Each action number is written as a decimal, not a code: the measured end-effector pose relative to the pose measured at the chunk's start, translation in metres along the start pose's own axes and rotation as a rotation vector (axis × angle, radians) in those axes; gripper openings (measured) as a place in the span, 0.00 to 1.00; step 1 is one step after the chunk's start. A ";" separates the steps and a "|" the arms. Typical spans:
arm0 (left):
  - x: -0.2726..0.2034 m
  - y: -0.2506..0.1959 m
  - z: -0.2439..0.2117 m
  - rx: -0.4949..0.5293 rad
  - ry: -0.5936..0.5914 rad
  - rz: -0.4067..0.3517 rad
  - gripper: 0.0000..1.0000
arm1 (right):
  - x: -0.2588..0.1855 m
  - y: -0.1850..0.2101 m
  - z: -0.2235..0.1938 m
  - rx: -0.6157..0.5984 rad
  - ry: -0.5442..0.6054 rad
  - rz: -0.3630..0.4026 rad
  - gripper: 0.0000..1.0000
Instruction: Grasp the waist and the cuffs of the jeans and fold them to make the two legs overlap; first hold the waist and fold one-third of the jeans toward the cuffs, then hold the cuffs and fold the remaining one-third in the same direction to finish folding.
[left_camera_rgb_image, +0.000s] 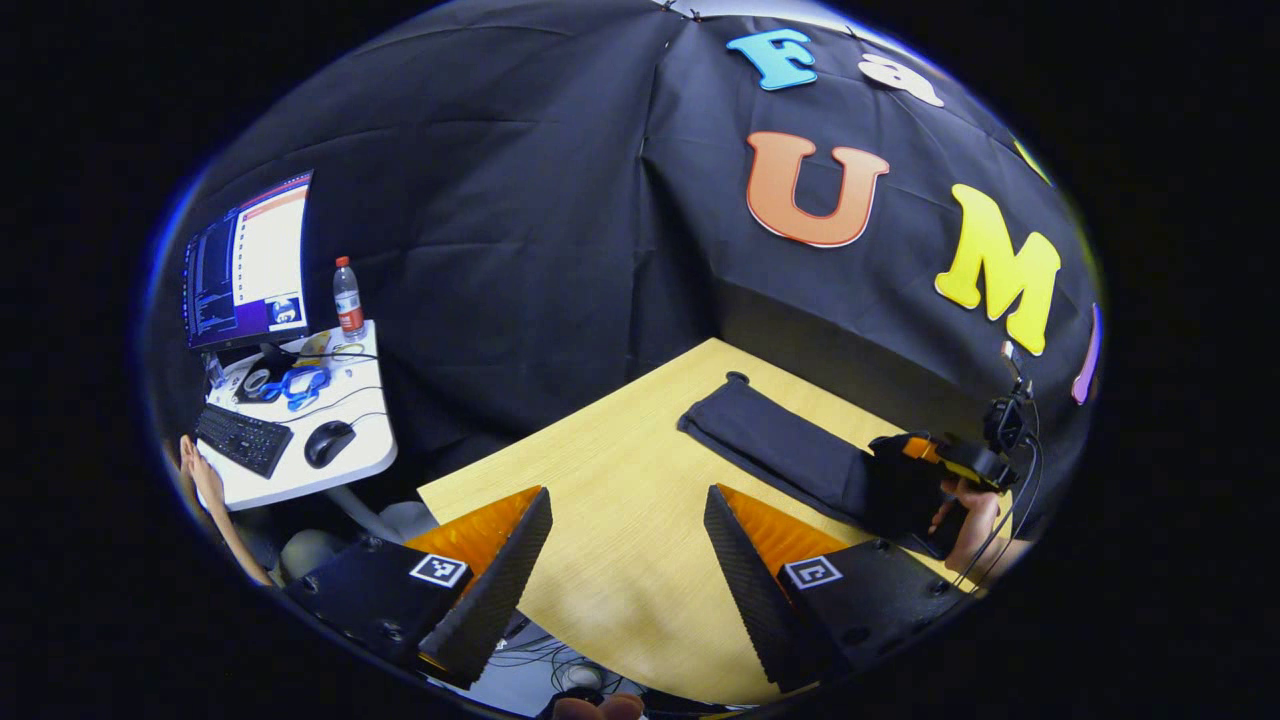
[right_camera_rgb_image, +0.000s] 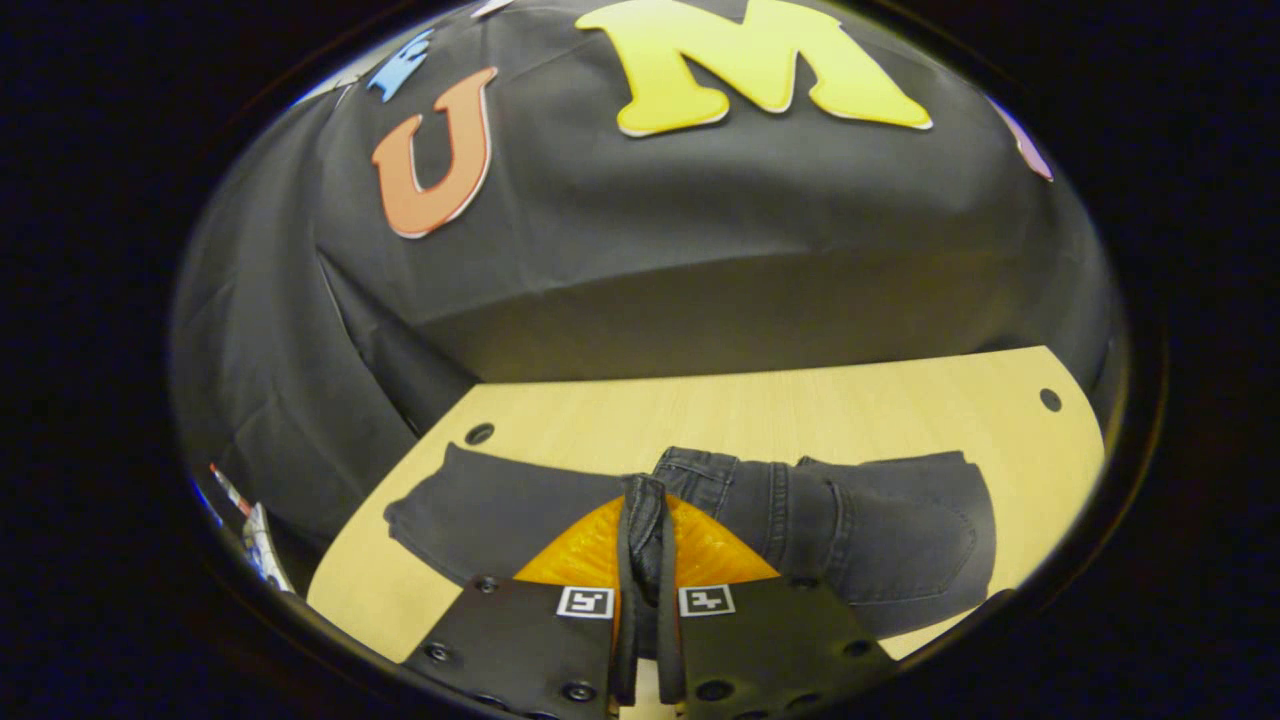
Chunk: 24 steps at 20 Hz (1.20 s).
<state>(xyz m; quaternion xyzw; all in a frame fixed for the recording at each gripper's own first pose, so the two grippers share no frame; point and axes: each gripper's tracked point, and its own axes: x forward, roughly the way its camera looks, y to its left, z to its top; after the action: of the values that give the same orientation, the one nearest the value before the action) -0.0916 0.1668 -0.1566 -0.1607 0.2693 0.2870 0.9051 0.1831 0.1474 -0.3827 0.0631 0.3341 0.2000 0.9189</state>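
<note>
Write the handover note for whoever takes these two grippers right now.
Left gripper: open, holds nothing, hovers over bare table beside the jeans.
Right gripper: shut on a fold of the jeans, apparently near the waist; a hand holds it at the jeans' near end.
Jeans: dark, lying in a long narrow strip on the table, so the legs look already overlapped. One end lies flat, stretching away toward the wall.
Done: legs overlapped, waist end gripped.
Left: carry the waist a third of the way toward the cuffs, then fold the cuffs' third over.
</note>
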 end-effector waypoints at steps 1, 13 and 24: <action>-0.001 0.002 -0.001 -0.008 0.001 0.001 0.99 | 0.005 0.003 -0.012 -0.020 0.023 -0.001 0.09; -0.007 0.008 -0.001 -0.019 -0.006 0.001 0.99 | 0.002 0.030 -0.066 -0.084 0.139 0.119 0.52; 0.023 -0.040 0.022 -0.056 -0.043 -0.159 0.99 | -0.105 0.015 -0.004 -0.153 -0.013 0.152 0.97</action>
<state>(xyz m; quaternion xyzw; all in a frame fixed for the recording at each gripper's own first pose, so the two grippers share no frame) -0.0427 0.1550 -0.1465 -0.2006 0.2281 0.2248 0.9258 0.1024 0.1183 -0.3198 0.0193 0.3060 0.2934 0.9055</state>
